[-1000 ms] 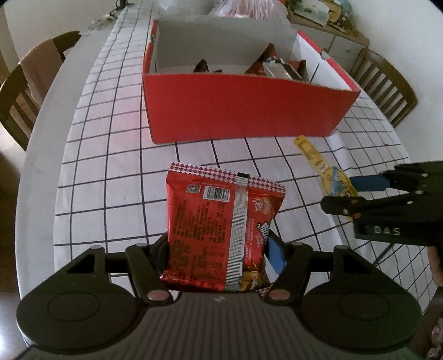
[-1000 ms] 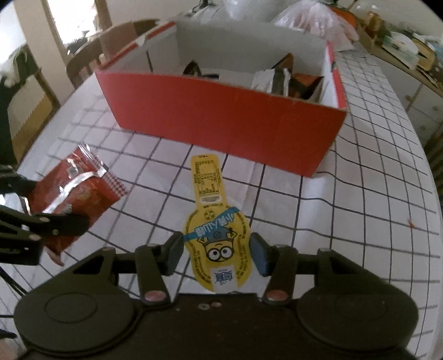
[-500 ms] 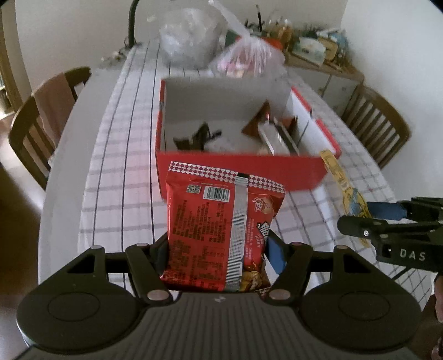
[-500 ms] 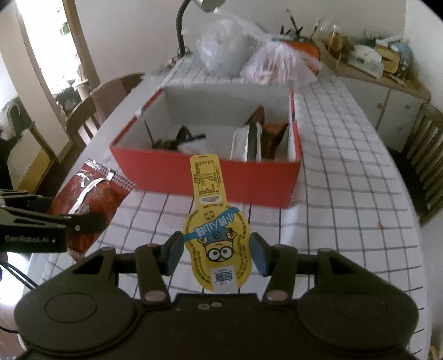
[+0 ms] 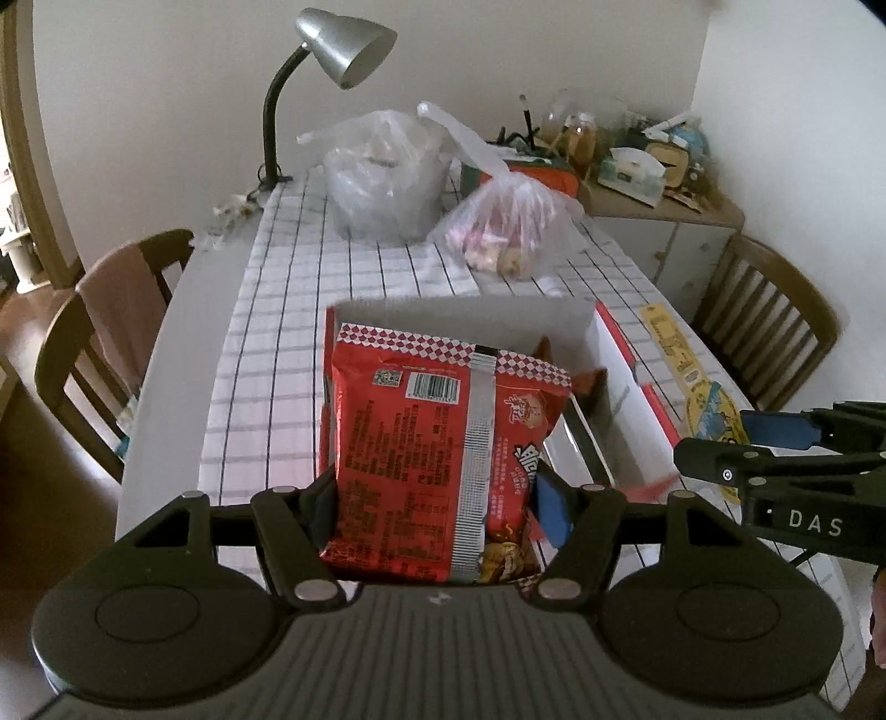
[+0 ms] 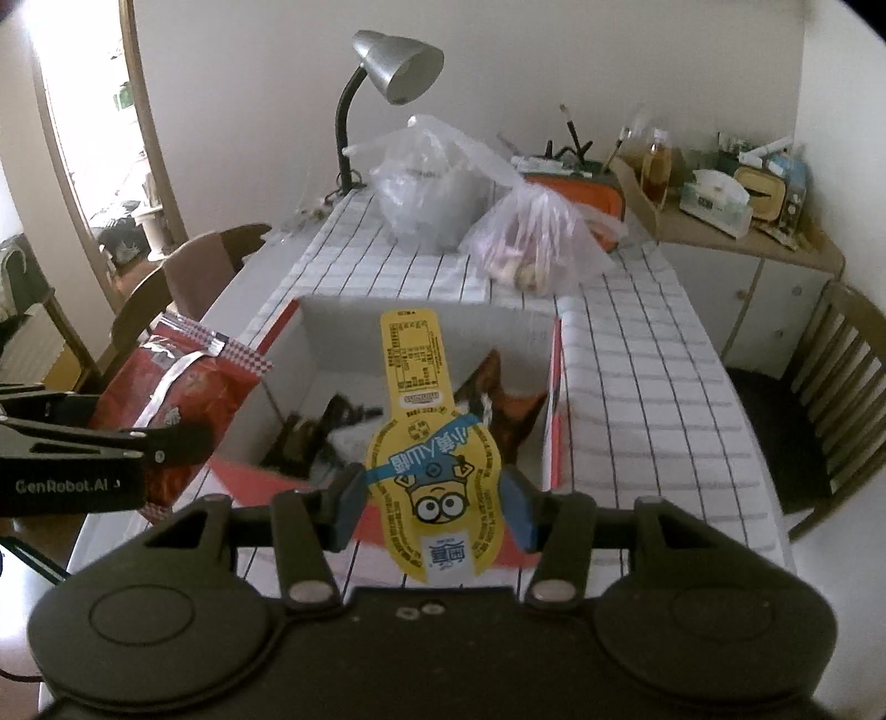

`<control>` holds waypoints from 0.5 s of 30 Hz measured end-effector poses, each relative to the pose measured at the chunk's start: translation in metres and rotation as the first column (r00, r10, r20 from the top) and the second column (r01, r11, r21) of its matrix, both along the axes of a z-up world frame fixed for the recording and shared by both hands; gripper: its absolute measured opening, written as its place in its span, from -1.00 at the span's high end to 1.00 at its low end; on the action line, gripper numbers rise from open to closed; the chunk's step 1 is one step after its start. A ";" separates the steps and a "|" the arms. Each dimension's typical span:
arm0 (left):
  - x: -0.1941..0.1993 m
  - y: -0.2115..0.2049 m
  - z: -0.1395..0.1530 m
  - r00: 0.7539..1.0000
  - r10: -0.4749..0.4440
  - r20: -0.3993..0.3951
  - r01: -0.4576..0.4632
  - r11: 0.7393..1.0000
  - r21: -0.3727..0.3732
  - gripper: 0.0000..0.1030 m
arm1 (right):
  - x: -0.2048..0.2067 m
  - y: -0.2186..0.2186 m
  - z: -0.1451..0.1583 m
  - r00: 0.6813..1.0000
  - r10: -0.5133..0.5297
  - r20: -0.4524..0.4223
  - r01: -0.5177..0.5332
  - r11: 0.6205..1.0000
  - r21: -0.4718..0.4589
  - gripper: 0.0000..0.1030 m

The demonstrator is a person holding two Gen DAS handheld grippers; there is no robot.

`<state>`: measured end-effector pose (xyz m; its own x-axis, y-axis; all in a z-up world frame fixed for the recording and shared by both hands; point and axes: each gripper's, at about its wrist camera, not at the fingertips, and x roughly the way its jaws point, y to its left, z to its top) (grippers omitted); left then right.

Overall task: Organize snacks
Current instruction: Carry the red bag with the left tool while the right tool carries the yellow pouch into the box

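Observation:
My left gripper point(image 5: 437, 507) is shut on a red snack bag point(image 5: 437, 437) and holds it up in the air over the near side of the red cardboard box point(image 5: 631, 354). My right gripper point(image 6: 434, 504) is shut on a yellow snack pack with a cartoon face point(image 6: 426, 437), held above the box's near wall point(image 6: 554, 399). The box holds several dark and orange snack packs point(image 6: 498, 404). The right gripper point(image 5: 775, 448) and its yellow pack point(image 5: 703, 399) show at the right of the left wrist view. The left gripper point(image 6: 111, 448) and red bag point(image 6: 183, 387) show at the left of the right wrist view.
A grid-patterned tablecloth point(image 6: 626, 354) covers the long table. Behind the box stand two plastic bags point(image 5: 387, 177) point(image 5: 509, 232) and a grey desk lamp point(image 5: 343, 44). Wooden chairs point(image 5: 111, 332) point(image 5: 775, 310) flank the table. A cluttered cabinet point(image 6: 731, 232) stands at back right.
Both grippers have risen from near the tablecloth with their snacks and moved forward; the box now lies below them instead of ahead.

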<state>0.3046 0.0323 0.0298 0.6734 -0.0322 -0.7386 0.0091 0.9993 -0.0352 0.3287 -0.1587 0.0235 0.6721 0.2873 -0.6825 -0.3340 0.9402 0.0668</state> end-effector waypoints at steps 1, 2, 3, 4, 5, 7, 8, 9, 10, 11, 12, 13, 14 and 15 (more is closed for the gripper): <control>0.007 0.000 0.001 1.000 0.004 0.001 -0.004 1.000 0.003 -0.32 | 0.006 0.000 0.000 1.000 -0.004 0.000 0.004 1.000 -0.004 0.02; 0.015 -0.001 0.002 1.000 0.007 0.000 -0.007 1.000 0.006 -0.32 | 0.012 0.001 0.000 1.000 -0.008 -0.001 0.008 1.000 -0.008 0.02; 0.021 -0.001 0.002 1.000 0.007 -0.004 -0.007 1.000 0.010 -0.32 | 0.017 0.001 -0.001 1.000 -0.011 -0.004 0.011 1.000 -0.011 0.02; 0.028 0.000 0.002 1.000 0.010 -0.008 -0.010 1.000 0.015 -0.32 | 0.025 0.001 -0.002 1.000 -0.013 -0.009 0.013 1.000 -0.014 0.02; 0.036 0.000 0.000 1.000 0.015 -0.017 -0.014 1.000 0.018 -0.32 | 0.031 0.001 -0.005 1.000 -0.016 -0.014 0.016 1.000 -0.018 0.02; 0.047 0.003 -0.004 0.999 0.020 -0.032 -0.020 1.000 0.011 -0.32 | 0.041 0.002 -0.009 0.999 -0.019 -0.028 0.018 1.000 -0.026 0.02; 0.054 0.004 -0.008 0.999 0.023 -0.044 -0.022 1.000 0.008 -0.32 | 0.048 0.002 -0.013 0.999 -0.021 -0.037 0.019 0.999 -0.032 0.02; 0.059 0.005 -0.011 0.998 0.026 -0.052 -0.026 1.000 0.009 -0.32 | 0.053 0.002 -0.017 0.999 -0.024 -0.045 0.023 0.999 -0.038 0.02; 0.065 0.005 -0.014 0.998 0.030 -0.060 -0.029 0.999 0.014 -0.32 | 0.058 0.003 -0.021 0.998 -0.025 -0.055 0.023 0.999 -0.044 0.02; 0.070 0.005 -0.017 0.997 0.031 -0.068 -0.030 0.999 0.019 -0.32 | 0.063 0.003 -0.025 0.998 -0.024 -0.065 0.021 0.999 -0.049 0.02; 0.075 0.005 -0.021 0.997 0.032 -0.076 -0.030 0.999 0.025 -0.32 | 0.068 0.004 -0.028 0.997 -0.025 -0.072 0.021 0.998 -0.053 0.02; 0.080 0.005 -0.024 0.996 0.031 -0.084 -0.028 0.999 0.029 -0.32 | 0.071 0.005 -0.031 0.996 -0.024 -0.080 0.019 0.998 -0.056 0.02; 0.084 0.005 -0.027 0.995 0.029 -0.091 -0.026 0.999 0.031 -0.32 | 0.076 0.006 -0.035 0.996 -0.020 -0.092 0.015 0.998 -0.058 0.02; 0.088 0.005 -0.031 0.995 0.026 -0.099 -0.023 0.999 0.034 -0.32 | 0.079 0.006 -0.039 0.995 -0.016 -0.101 0.010 0.998 -0.061 0.02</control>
